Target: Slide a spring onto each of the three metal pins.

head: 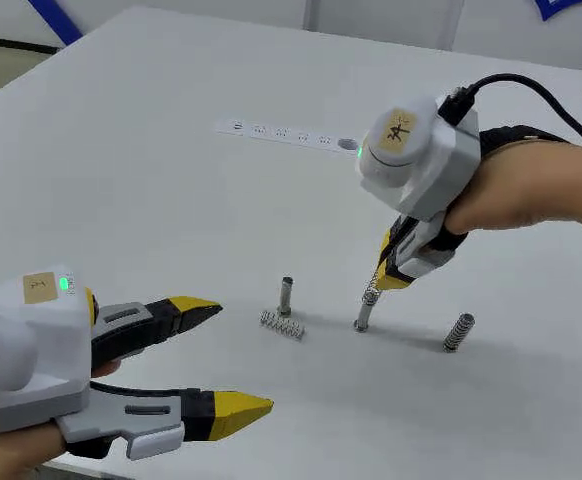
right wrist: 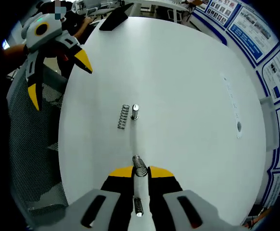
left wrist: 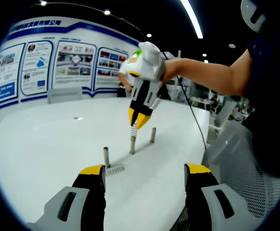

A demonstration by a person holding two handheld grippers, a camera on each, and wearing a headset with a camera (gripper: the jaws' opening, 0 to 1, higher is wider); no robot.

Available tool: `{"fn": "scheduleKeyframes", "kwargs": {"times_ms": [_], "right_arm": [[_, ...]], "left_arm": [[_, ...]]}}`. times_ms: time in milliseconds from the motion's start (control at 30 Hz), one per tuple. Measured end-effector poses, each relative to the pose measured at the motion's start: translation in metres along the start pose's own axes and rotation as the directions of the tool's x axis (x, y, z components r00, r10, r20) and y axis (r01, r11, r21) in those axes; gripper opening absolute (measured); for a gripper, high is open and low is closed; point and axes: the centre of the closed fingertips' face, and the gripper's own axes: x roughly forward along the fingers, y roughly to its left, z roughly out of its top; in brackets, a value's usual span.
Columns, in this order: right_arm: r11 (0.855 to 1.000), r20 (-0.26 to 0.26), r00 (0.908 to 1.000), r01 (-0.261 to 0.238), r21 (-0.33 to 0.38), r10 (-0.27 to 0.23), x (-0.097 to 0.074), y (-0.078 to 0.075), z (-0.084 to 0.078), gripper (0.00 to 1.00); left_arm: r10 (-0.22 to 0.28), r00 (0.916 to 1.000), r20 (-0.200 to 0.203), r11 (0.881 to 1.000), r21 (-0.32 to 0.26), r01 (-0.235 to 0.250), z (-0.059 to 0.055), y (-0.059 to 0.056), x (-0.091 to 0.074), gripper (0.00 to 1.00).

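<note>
Three metal pins stand on the white table (head: 171,200). The left pin (head: 287,296) (right wrist: 135,111) is bare, and a loose spring (head: 282,324) (right wrist: 123,116) lies beside it. A spring is on the right pin (head: 459,331). My right gripper (head: 381,283) (right wrist: 139,169) is shut on a spring (head: 373,291) (right wrist: 139,166), held at the top of the middle pin (head: 363,316) (left wrist: 132,144). My left gripper (head: 233,358) (left wrist: 145,169) hovers open and holds nothing, near the table's front edge, left of the pins.
A white power strip (head: 291,134) lies farther back on the table. The table's front edge runs just below my left gripper. A mesh chair (left wrist: 236,192) stands beside the table. Posters cover the wall (left wrist: 39,67) behind.
</note>
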Motion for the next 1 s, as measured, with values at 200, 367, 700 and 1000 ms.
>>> {"fn": "scheduleKeyframes", "kwargs": {"times_ms": [200, 367, 700, 1000], "right_arm": [[1.000, -0.016, 0.9997, -0.017, 0.008, 0.017, 0.012, 0.001, -0.003, 0.12], [1.000, -0.020, 0.9995, -0.024, 0.017, 0.025, 0.024, 0.002, -0.009, 0.12], [0.999, -0.005, 0.9995, -0.032, 0.044, 0.033, 0.037, 0.006, -0.013, 0.13], [0.999, 0.039, 0.9992, -0.003, 0.045, 0.001, 0.025, 0.000, -0.005, 0.14]], "left_arm": [[0.004, 1.0000, 0.003, 1.000, -0.001, -0.004, 0.000, 0.001, 0.000, 0.68], [0.004, 1.0000, 0.002, 1.000, -0.001, -0.004, 0.000, 0.001, 0.000, 0.68], [0.003, 1.0000, 0.000, 1.000, 0.000, -0.003, -0.001, 0.001, 0.000, 0.68], [0.002, 1.0000, -0.001, 1.000, 0.000, -0.002, -0.001, 0.000, 0.000, 0.68]]}}
